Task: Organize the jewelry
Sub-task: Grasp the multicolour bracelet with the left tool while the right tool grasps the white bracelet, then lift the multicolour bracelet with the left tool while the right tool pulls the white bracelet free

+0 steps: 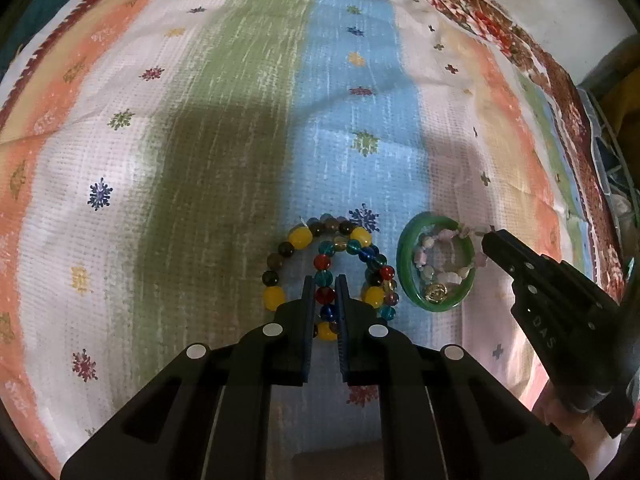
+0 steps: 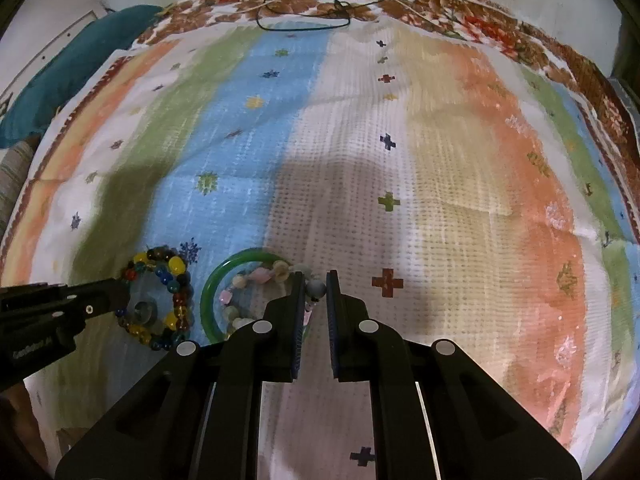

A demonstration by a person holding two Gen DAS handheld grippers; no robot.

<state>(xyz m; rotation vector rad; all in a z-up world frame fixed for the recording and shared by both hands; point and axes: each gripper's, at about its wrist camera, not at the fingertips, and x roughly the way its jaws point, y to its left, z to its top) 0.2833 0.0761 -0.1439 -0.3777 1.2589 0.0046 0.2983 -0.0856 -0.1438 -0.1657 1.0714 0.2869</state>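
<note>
A yellow-and-brown bead bracelet [image 1: 280, 264] and a multicoloured glass bead bracelet [image 1: 352, 268] lie overlapped on the striped cloth. My left gripper [image 1: 324, 284] is shut on the multicoloured bracelet's beads. A green bangle [image 1: 404, 264] lies to the right, with a pastel stone bracelet [image 1: 436, 256] and a gold charm [image 1: 436, 292] inside it. My right gripper [image 2: 313, 288] is shut on the pastel bracelet's [image 2: 256, 278] beads at the bangle's [image 2: 212, 284] right edge. It also shows in the left wrist view [image 1: 490, 240].
The striped cloth [image 2: 400, 160] covers a bed with a floral sheet [image 2: 480, 20] beneath. A thin dark cord [image 2: 304, 20] lies at the far edge. A teal pillow [image 2: 80, 60] sits at the far left.
</note>
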